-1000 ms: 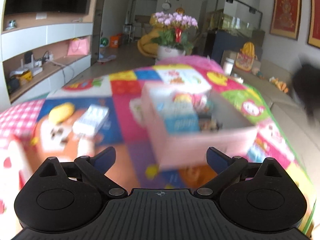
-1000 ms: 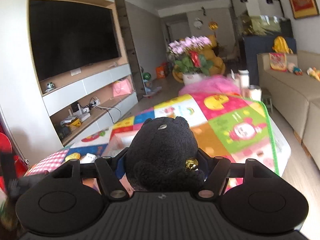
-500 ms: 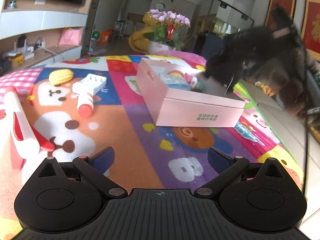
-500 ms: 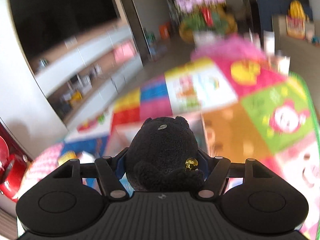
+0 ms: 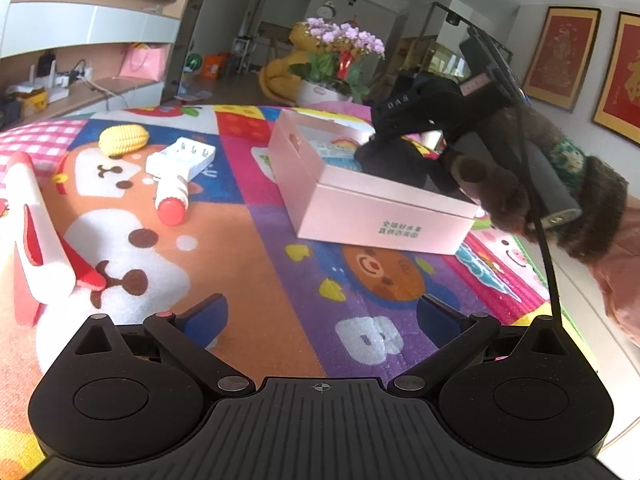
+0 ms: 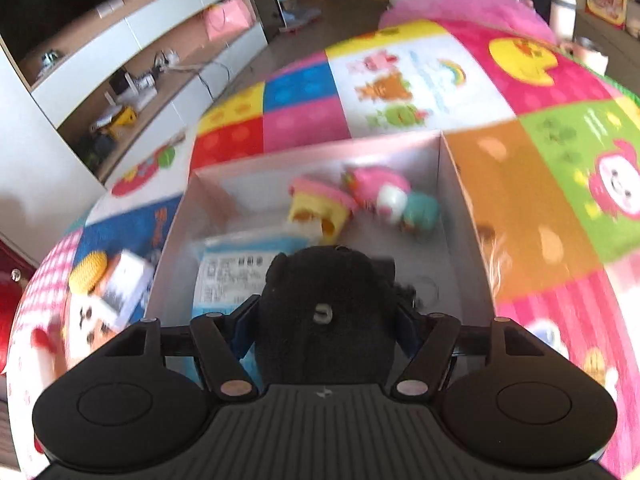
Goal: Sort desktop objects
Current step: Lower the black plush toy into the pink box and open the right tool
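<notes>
**Plush toy over the pink box: placement step in hand**

Item 1. Black plush toy [image 6: 328, 312]. Clamped between the pads of the right tongs [image 6: 326, 316], which tilt steeply down. The toy hangs over the near end of the open pink box [image 5: 376, 220]; in the left wrist view its dark body [image 5: 394, 162] sits at or just inside the box's rim. Whether it touches the floor of the box cannot be told.

Item 2. Pink box, open-topped, standing on the patchwork play mat [image 5: 248, 264] that covers the worktop. Already inside: a blue-and-white packet [image 6: 236, 268], a yellow-and-pink toy [image 6: 316, 210] and a pink-and-teal toy [image 6: 394, 202] side by side at the far end.

Item 3. Left tongs [image 5: 320, 320]. Jaws apart, nothing between them, hovering low over the mat near the box's front.

Item 4. Unsorted stock on the mat, left of the box: yellow corn toy [image 5: 123, 141], white holder with slots [image 5: 182, 158] touching a red-tipped tube [image 5: 173, 200], and a large white-and-red toy [image 5: 36, 236] at the near left edge.

Step, as judged: depositing the plush in the box. Next move calls for lowering it into the free space beside the packet, then parting the right tongs and lifting clear without dragging the fur back out. The left tongs look best placed to take the tube or holder afterwards.
</notes>
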A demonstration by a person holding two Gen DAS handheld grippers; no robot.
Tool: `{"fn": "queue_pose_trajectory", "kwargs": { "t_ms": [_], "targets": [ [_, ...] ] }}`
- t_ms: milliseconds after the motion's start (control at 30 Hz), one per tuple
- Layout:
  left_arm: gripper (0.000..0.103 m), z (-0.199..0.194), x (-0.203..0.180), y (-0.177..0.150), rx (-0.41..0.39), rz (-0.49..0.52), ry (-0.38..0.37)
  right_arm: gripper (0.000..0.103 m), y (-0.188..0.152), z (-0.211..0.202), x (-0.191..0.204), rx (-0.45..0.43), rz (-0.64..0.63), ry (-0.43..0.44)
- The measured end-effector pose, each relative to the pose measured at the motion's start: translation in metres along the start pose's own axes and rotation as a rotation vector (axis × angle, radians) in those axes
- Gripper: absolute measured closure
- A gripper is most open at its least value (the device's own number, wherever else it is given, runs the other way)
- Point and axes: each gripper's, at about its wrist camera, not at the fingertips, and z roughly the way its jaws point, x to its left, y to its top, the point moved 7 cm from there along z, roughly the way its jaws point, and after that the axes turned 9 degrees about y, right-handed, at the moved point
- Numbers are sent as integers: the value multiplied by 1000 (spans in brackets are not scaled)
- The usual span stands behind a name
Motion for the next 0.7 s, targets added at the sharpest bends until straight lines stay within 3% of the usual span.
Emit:
{"fn": "queue_pose_trajectory", "kwargs": {
  "t_ms": [133, 233, 333, 400, 467, 533, 633, 700],
  "targets": [
    [0, 0, 1, 0, -3, -2, -2, 35, 8, -3, -3, -24, -117, -131],
    [0, 1, 2, 0, 0, -8, -8, 31, 4, -19, -11, -6, -126, -108],
    [0, 2, 2, 0, 3, -11, -10, 28, 10, -54, -17, -73, -109, -52],
    [0, 2, 3, 0, 4, -14, -12, 28, 13, -76, -19, -130, -109, -61],
    [0, 3, 3, 0, 6, -17, -10, 41, 12, -89, -15, -152, -147, -63],
    [0, 3, 3, -1, 8, -17, -8, 66, 6, -90, -8, -123, -171, -47],
    [0, 3, 3, -1, 9, -16, -5, 67, -7, -75, -1, -58, -173, -21],
    [0, 3, 3, -1, 10, -16, -3, 67, -11, -66, 1, -81, -196, -75]
  ]
}}
